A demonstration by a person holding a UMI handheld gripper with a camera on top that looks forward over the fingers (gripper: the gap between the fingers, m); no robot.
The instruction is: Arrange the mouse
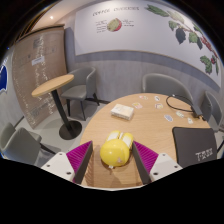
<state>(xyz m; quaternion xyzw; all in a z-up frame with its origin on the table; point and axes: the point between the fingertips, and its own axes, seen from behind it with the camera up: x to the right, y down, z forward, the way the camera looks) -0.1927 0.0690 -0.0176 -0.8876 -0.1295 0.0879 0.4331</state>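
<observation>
Gripper view shows me my gripper clamped on a yellow mouse, both pink pads pressing its sides, held above a round wooden table. Beyond the fingers lies a white booklet; a closed laptop sits nearby, its lettering unreadable. Grey chairs, a tall round table and a wall poster stand behind.

A yellow mouse sits between the gripper fingers, its pink pads close at either side (whether they press it I cannot tell). It rests on a round wooden table; beyond lie a white box and a dark laptop.
</observation>
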